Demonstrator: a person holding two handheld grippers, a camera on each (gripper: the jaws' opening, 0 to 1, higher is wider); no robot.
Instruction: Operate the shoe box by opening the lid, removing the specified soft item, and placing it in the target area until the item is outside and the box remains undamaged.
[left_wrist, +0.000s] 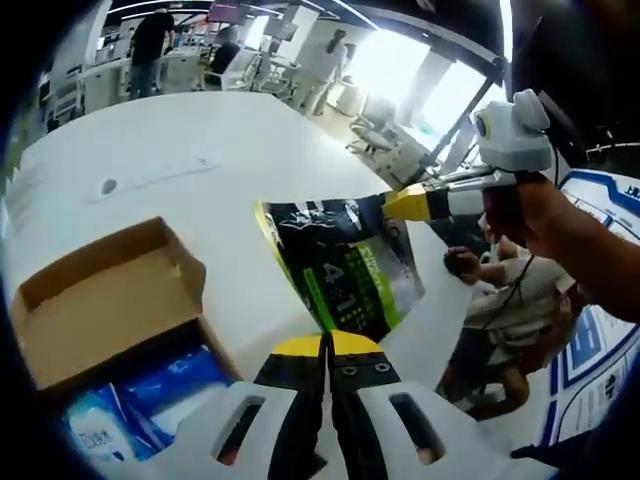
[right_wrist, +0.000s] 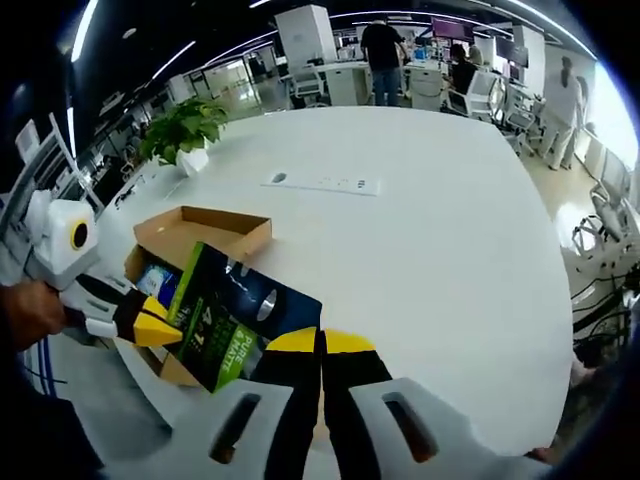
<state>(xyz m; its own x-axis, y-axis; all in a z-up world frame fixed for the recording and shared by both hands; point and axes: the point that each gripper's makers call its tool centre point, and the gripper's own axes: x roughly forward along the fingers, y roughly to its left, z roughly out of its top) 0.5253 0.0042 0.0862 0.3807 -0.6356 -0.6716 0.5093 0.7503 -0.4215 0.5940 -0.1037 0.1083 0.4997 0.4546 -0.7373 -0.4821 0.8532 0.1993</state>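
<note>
Soft item: a black and green pouch (left_wrist: 345, 270), flat and glossy, is hanging in the air above the white table (left_wrist: 200, 150), stretched between both tools. The left gripper (left_wrist: 327, 345) is pinching the pouch's near edge with its yellow-tipped jaws closed together on it; the right gripper (left_wrist: 408, 203) is coming in from the far right side of the left gripper view and clamping the pouch's opposite corner, a hand (left_wrist: 545, 215) wrapping its handle. In the right gripper view, the same pouch (right_wrist: 235, 315) is sitting just ahead of the closed right gripper (right_wrist: 320, 342), with the left gripper (right_wrist: 148, 322) biting its left edge. Shoe box (left_wrist: 105, 300): brown cardboard, lid standing open, lying below and to the left of the left gripper, blue packets (left_wrist: 150, 400) resting inside. Surroundings: a potted plant (right_wrist: 185, 128) and a power strip (right_wrist: 325, 183) are standing well beyond the box; people are standing at distant desks.
</note>
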